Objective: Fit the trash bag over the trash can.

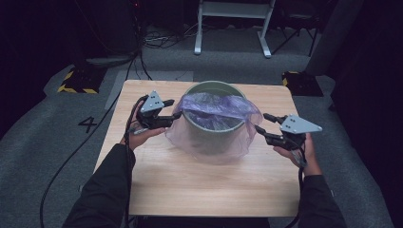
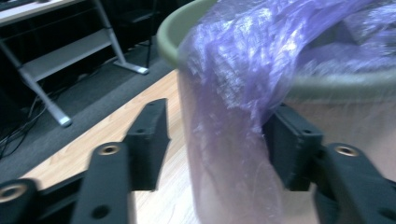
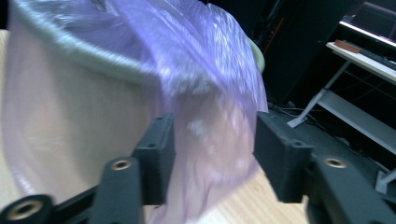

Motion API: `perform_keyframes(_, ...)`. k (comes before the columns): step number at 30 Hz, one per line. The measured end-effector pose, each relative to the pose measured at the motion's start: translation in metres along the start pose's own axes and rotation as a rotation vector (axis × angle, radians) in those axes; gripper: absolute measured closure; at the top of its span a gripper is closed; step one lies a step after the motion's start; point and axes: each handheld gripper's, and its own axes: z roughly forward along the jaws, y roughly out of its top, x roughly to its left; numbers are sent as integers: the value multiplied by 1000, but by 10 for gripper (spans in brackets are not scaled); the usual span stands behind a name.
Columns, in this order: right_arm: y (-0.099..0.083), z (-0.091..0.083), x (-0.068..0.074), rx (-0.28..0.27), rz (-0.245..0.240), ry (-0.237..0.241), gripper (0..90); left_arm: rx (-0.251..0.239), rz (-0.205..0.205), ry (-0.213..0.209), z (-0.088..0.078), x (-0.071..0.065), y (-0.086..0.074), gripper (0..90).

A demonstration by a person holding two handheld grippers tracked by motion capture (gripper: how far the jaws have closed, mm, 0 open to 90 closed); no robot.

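A grey-green bucket [image 1: 214,86] stands at the middle back of a wooden table [image 1: 204,185]. A thin purple plastic bag [image 1: 218,107] sits in it, and its edge hangs down over the rim on the outside. My left gripper [image 1: 177,118] is at the bucket's left side. In the left gripper view its jaws stand apart with the hanging bag [image 2: 233,70] film between them, below the rim [image 2: 173,32]. My right gripper [image 1: 261,122] is at the bucket's right side. In the right gripper view the bag [image 3: 205,60] film hangs loose between its spread jaws.
The table has bare wood in front of the bucket and narrow strips beside it. Beyond it on the grey floor are a white stand frame [image 1: 233,14], cables, and yellow-black striped bases [image 1: 76,80] at the left and right.
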Motion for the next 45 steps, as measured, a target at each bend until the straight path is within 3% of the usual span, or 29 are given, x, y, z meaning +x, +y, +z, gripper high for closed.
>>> perform_keyframes(4, 8, 17, -5, 34, -28, -8, 607, 13, 32, 8, 6, 1, 4, 529)
perform_keyframes(8, 11, 30, -10, 70, -48, -32, 729, 16, 31, 14, 10, 5, 5, 631)
perform_keyframes(12, 12, 34, -15, 58, -43, -34, 900, 7, 21, 11, 10, 10, 7, 718)
perform_keyframes(17, 15, 29, -22, 20, -8, -41, 900, -25, -10, -11, 4, 17, 5, 760)
perform_keyframes(24, 20, 31, -25, 4, 19, -74, 900, -55, -35, 16, -4, 23, 5, 716)
perform_keyframes(26, 23, 31, -26, -3, 21, -102, 900, -74, -59, -1, -4, 26, 5, 702)
perform_keyframes(31, 28, 34, -30, -15, 45, -110, 900, -85, -83, 30, -1, 33, 12, 686)
perform_keyframes(35, 31, 41, -38, -20, 77, -131, 900, -85, -111, 68, 12, 41, 22, 755)
perform_keyframes(39, 33, 57, -50, 14, 123, -157, 900, -52, -170, 83, 35, 52, 28, 827)
perform_keyframes(41, 30, 68, -56, 52, 150, -162, 900, -1, -192, 74, 49, 56, 28, 839)
perform_keyframes(45, 20, 88, -63, 112, 206, -156, 900, 119, -215, 104, 76, 62, 21, 846)
